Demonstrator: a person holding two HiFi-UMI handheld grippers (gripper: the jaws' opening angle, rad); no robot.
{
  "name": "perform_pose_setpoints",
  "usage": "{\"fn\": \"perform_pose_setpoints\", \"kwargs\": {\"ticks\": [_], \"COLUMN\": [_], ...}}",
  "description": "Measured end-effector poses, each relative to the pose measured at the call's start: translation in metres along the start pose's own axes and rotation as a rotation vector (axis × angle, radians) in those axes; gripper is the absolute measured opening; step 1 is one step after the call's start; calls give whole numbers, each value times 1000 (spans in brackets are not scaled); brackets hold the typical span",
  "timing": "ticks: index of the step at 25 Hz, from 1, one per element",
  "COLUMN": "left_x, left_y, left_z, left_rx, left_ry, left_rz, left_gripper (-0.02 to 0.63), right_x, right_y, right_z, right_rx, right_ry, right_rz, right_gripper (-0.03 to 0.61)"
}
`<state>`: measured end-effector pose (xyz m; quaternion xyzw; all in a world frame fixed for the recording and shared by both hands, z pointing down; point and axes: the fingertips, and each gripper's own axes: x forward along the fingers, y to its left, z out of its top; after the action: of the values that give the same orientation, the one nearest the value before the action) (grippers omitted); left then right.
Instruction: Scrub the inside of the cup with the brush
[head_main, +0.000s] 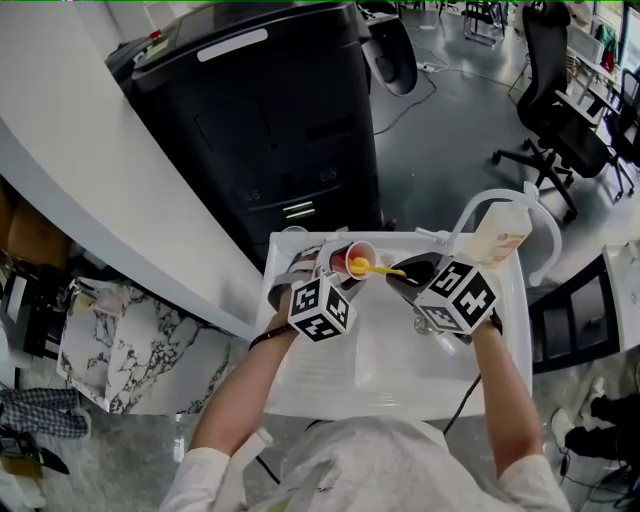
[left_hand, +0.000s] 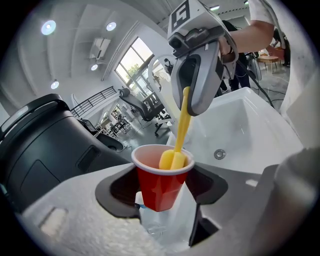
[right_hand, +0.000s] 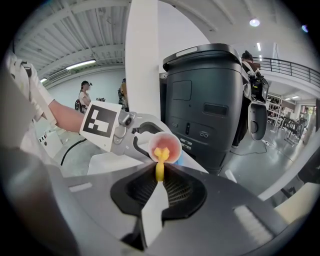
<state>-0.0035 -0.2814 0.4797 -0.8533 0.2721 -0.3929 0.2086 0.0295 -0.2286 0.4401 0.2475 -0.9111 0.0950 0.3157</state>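
Red thin-walled plastic cup (head_main: 360, 259) sat pinched by its sides in my left gripper (left_hand: 162, 202) over the white sink (head_main: 400, 370); I judged it light and crushable. My right gripper (right_hand: 156, 192) clamped the yellow foam-tipped brush (left_hand: 181, 125) by its stiff handle, head inside the cup.

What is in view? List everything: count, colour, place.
cup: one, red, over the sink, gripped by the left tongs
brush: one, yellow, head inside the cup, handle in the right tongs
sink: one, white, below both tongs
bottle: one, cream, sink's far right corner
machine: one, black, behind the sink
office chairs: several, black, far right on the floor
left tongs: one, grey, shut on the cup
right tongs: one, grey, shut on the brush handle
marker cubes: two, black-and-white, one on each tongs
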Motion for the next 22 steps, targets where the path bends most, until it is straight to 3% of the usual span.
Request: {"fn": "perform_pose_setpoints", "kwargs": {"ticks": [22], "left_x": [0], "left_y": [-9], "left_z": [-10], "left_rx": [2], "left_ry": [30], "left_rz": [-21], "left_gripper": [284], "right_x": [-11], "right_y": [13], "right_z": [26], "right_rx": [-77], "right_ry": [-13], "right_rz": [5], "right_gripper": [34]}}
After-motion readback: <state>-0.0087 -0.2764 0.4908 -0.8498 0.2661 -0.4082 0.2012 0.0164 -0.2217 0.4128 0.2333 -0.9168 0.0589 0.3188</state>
